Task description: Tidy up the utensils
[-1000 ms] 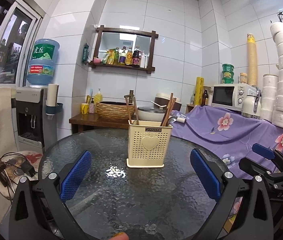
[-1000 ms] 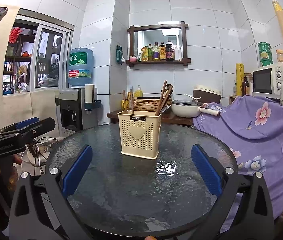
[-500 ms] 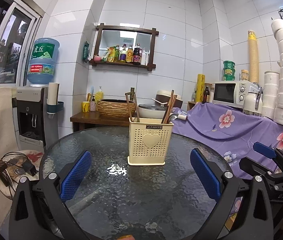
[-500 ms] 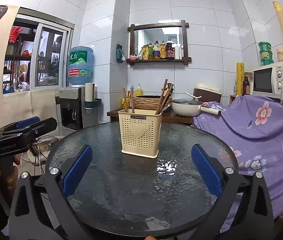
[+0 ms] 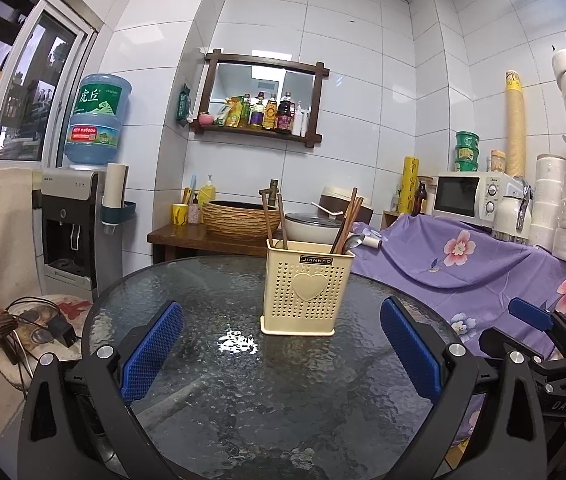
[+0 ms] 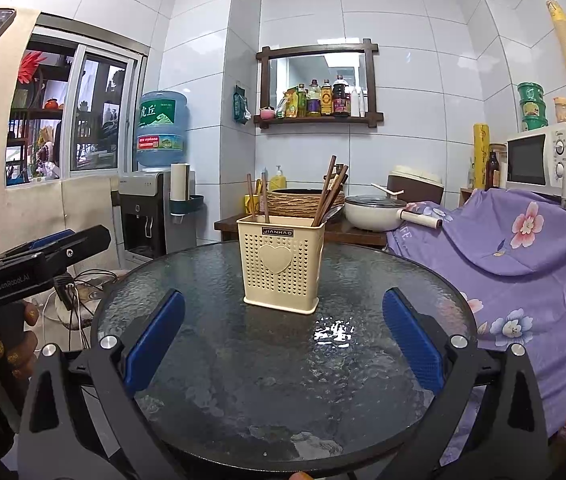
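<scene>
On the round textured-glass table (image 5: 211, 400) stands a cream perforated plastic holder (image 5: 308, 288), brown wooden chopsticks (image 6: 329, 188) and a metal spoon (image 5: 350, 243) already inside. Nothing lies loose, so the sorting looks done; the left gripper (image 5: 281, 352) and right gripper (image 6: 283, 338) both gape wide, empty.

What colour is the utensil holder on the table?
Cream utensil holder with a heart on its front; clearest in the right wrist view.

Reads "JIANHAO" on small black label of cream perforated plastic utensil holder (image 5: 308, 290). Reads "虎丘" on green label of blue water jug (image 5: 97, 120). "GenRobot.AI" printed on black left gripper (image 6: 49, 254); "DAS" on black right gripper (image 5: 539, 334).
</scene>
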`<state>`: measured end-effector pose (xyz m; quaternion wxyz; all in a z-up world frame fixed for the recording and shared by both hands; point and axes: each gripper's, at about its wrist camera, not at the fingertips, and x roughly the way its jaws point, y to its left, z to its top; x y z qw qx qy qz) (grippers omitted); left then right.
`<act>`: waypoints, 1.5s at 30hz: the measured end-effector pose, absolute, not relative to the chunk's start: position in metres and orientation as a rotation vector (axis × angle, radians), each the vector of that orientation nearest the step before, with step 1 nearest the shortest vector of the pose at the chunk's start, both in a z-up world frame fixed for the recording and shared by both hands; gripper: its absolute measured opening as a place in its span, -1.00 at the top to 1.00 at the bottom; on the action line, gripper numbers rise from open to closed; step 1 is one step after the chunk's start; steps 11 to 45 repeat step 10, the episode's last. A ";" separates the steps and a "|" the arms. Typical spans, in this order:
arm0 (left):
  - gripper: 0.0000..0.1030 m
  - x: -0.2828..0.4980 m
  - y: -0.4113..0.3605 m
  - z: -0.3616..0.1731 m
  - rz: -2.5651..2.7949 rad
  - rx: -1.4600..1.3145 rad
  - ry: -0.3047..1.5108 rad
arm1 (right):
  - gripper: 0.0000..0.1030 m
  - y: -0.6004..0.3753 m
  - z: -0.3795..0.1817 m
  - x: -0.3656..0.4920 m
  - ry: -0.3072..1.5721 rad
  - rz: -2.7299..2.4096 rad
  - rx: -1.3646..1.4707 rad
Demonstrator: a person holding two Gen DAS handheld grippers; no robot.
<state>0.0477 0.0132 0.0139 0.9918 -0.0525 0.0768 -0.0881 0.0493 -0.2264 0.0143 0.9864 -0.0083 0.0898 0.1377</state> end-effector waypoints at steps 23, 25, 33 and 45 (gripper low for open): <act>-0.88 0.051 0.008 0.011 -0.158 -0.081 0.176 | -0.89 -0.226 0.014 0.049 0.180 0.278 -0.017; -0.88 0.051 0.008 0.011 -0.158 -0.081 0.176 | -0.89 -0.226 0.014 0.049 0.180 0.278 -0.017; -0.88 0.051 0.008 0.011 -0.158 -0.081 0.176 | -0.89 -0.226 0.014 0.049 0.180 0.278 -0.017; -0.88 0.051 0.008 0.011 -0.158 -0.081 0.176 | -0.89 -0.226 0.014 0.049 0.180 0.278 -0.017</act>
